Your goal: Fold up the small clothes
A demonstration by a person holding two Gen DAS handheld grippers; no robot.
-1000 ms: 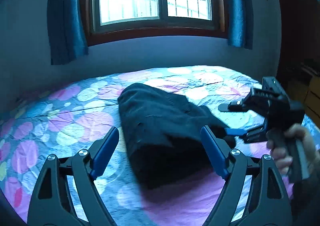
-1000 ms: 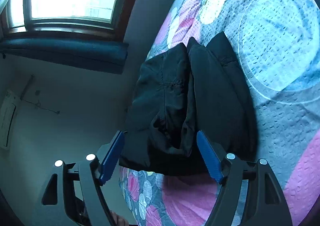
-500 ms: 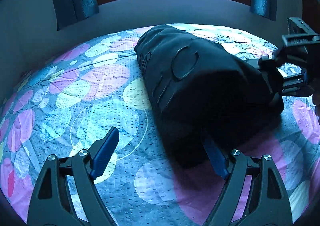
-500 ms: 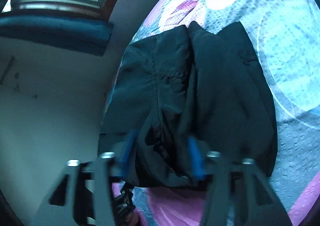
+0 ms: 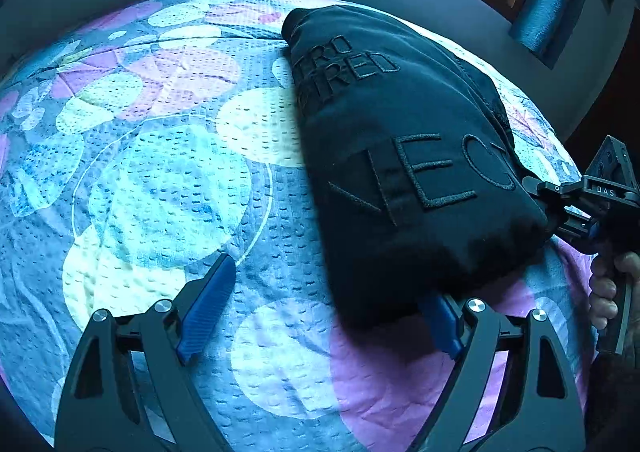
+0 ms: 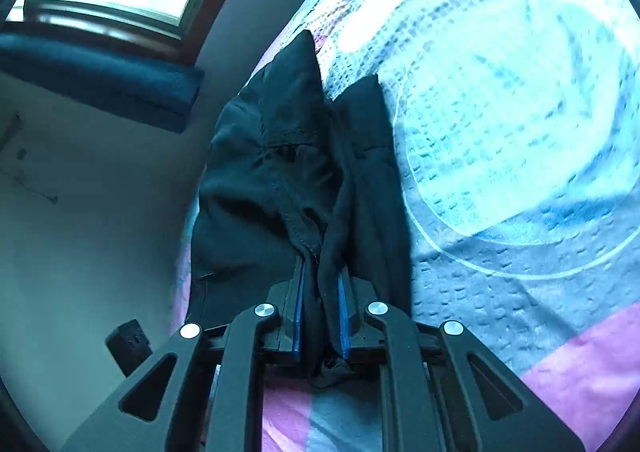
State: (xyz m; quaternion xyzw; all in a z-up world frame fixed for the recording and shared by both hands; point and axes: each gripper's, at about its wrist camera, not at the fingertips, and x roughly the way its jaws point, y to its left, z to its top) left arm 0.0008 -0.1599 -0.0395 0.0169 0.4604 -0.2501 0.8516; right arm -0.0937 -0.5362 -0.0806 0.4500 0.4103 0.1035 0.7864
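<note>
Right hand-held gripper (image 6: 320, 292) jaws just closed, now clamped on the black garment (image 5: 400, 155); it was open around it before. Left hand-held gripper (image 5: 332, 304) dropped closer, still released over the bed (image 5: 160, 179).

Left gripper (image 5: 332, 298) jaws spread wide and just opening a bit more – low over the floral bedspread (image 5: 160, 179). Its right pad is tucked under the near corner of the folded black garment (image 5: 400, 171), left pad over bare quilt, not pressing it. Right gripper (image 5: 560, 211) bites the garment's right edge – hand (image 5: 608, 288) on its grip.
</note>
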